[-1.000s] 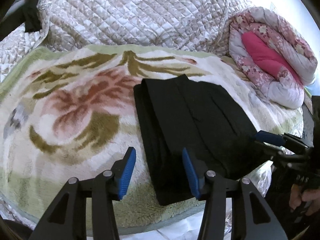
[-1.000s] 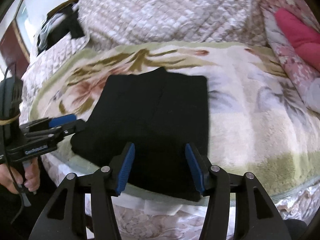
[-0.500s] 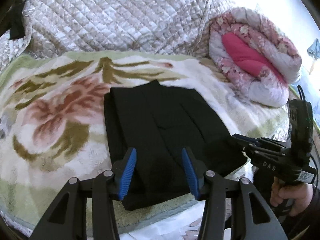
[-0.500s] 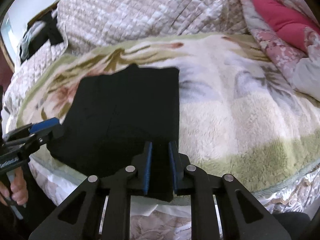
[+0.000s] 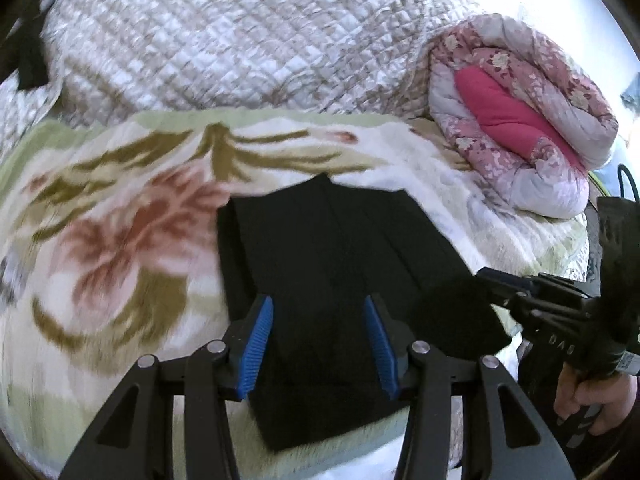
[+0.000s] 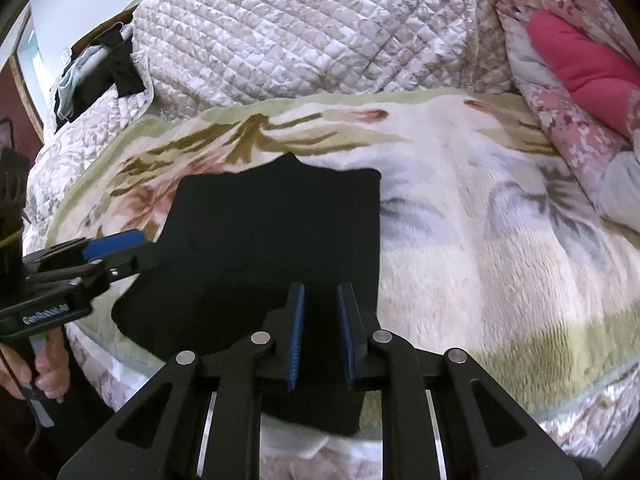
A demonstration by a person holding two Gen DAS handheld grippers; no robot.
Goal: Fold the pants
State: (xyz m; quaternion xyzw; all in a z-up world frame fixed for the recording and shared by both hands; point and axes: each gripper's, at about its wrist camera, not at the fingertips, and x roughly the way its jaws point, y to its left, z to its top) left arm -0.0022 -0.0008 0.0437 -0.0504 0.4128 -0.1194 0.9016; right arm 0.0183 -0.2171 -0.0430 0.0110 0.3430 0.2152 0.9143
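— How do the right gripper's (image 6: 320,334) blue-padded fingers (image 6: 297,332) stand?

— Nearly closed, a narrow gap left, with the near edge of the folded black fabric pants (image 6: 276,248) between them. Whether they actually pinch it, I can't tell.

— And the left gripper (image 5: 318,344)?

— Fingers (image 5: 256,344) spread wide over the pants' near end, holding nothing.

— Where do the pants lie?

— Flat near the front edge of the fluffy cream floral blanket (image 6: 480,240) on the bed, with a quilted beige coverlet (image 6: 320,32) behind and a rolled pink floral quilt (image 5: 520,128) to the right.
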